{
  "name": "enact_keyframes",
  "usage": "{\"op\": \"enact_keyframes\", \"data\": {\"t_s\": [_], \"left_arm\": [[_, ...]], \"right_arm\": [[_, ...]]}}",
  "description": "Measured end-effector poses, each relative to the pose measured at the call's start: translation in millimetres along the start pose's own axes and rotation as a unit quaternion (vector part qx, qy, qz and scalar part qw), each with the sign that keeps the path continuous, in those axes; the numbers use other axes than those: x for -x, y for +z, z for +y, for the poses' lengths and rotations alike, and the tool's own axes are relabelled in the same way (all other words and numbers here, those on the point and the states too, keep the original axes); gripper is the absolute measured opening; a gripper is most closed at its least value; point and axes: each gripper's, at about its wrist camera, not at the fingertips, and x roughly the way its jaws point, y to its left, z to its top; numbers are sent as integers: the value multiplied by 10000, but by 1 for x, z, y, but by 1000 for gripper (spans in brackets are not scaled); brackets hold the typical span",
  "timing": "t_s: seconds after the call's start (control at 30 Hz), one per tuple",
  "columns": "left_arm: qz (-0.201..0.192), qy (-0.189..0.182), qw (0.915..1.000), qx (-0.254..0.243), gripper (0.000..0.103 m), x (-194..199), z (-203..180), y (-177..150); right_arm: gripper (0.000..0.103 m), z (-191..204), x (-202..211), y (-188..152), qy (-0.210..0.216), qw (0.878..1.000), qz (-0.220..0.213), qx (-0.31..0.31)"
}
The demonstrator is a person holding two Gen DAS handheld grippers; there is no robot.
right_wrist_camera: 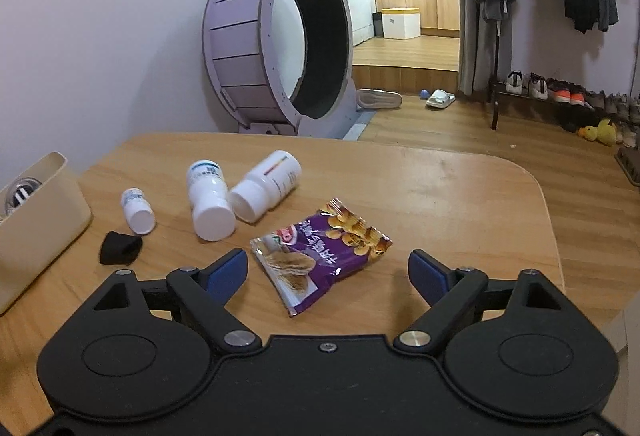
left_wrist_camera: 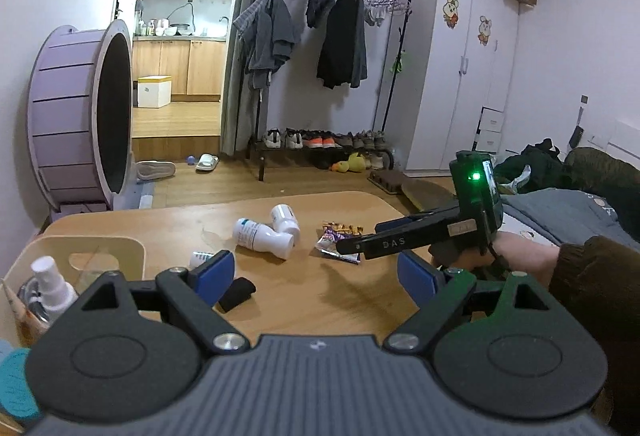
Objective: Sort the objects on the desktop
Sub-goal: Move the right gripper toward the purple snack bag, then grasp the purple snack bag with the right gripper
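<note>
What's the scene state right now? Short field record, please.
surface: wooden table
loose items: three white bottles lying on their sides: small, medium, large; purple snack packet; small black object
bin: beige organizer at table's left edge, already holding a spray bottle
left claw: open, empty
right claw: open, empty, snack packet lying between its fingers
sorted so far: bottles, packet and black object not yet in the bin
</note>
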Motion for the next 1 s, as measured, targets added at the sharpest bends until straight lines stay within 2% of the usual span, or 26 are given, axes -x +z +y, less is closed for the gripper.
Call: {"op": "enact_keyframes", "data": {"t_s": [0.33, 0.37, 0.4, 0.47, 0.6, 0.77, 1.0], "left_arm": [[36, -84, 10000, -3, 88, 1, -1, -4], [33, -97, 9999, -10, 88, 2, -2, -4], [31, -102, 9999, -16, 88, 3, -2, -4], [21, -96, 10000, -16, 88, 4, -4, -4], [-12, -96, 9999, -49, 88, 7, -6, -5], [-22, -89, 9999, -49, 88, 10, -3, -6], [63, -176, 9998, -105, 88, 12, -6, -10]], "right_arm": [[88, 11, -4, 2, 73, 9988, -131, 464], [85, 11, -4, 3, 104, 9987, -106, 490], [75, 12, -5, 3, 136, 9986, -78, 499], [64, 13, -6, 3, 179, 9986, -29, 507], [53, 16, 5, -1, 303, 9980, 54, 559], [49, 23, 24, -10, 490, 9957, 207, 756], [50, 60, 69, -37, 1084, 9845, 593, 1249]]}}
